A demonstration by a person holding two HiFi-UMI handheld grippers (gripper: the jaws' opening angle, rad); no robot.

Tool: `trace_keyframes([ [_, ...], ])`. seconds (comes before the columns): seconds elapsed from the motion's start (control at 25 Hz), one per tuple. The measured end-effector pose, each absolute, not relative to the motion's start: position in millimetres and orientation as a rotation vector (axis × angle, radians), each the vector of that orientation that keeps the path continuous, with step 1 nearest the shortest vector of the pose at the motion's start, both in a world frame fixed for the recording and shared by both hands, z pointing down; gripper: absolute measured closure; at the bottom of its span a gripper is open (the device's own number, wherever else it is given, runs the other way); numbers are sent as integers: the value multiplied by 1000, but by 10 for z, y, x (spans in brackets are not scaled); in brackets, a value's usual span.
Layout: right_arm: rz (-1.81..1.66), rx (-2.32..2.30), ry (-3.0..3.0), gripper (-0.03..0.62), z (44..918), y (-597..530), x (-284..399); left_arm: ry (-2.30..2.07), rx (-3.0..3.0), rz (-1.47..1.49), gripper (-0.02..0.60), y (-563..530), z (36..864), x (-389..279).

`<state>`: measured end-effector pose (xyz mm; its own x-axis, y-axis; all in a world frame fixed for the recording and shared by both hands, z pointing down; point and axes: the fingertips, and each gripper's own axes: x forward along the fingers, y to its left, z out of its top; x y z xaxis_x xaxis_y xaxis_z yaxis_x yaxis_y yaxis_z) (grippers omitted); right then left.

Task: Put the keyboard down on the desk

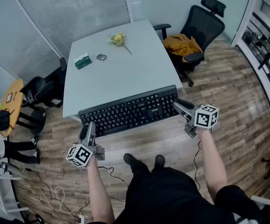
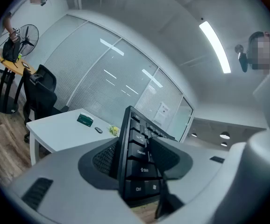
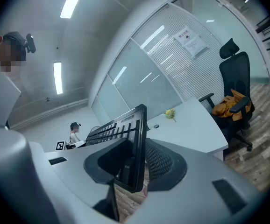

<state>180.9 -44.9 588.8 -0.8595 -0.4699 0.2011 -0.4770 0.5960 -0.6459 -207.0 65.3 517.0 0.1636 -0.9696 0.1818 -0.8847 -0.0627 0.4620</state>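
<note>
The keyboard (image 1: pixel 130 111) hangs between the grippers, the desk (image 1: pixel 111 73) just ahead
The left gripper (image 1: pixel 89 127) and right gripper (image 1: pixel 181 107) each clamp an end; carry it forward level, lower both together, then release.

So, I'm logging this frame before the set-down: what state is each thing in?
keyboard, held up at both ends, not yet on the desk
left gripper, shut on keyboard's left end
right gripper, shut on its right end
flower, lying on desk
chair, jacket on seat
</note>
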Motion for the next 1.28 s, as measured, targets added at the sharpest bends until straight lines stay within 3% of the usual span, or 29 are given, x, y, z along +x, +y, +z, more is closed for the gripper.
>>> trace_keyframes([
  [1.28,1217,797,-2712,448,6208,-610,1642,-1774,1886,-223,388,578,5503,-2184],
])
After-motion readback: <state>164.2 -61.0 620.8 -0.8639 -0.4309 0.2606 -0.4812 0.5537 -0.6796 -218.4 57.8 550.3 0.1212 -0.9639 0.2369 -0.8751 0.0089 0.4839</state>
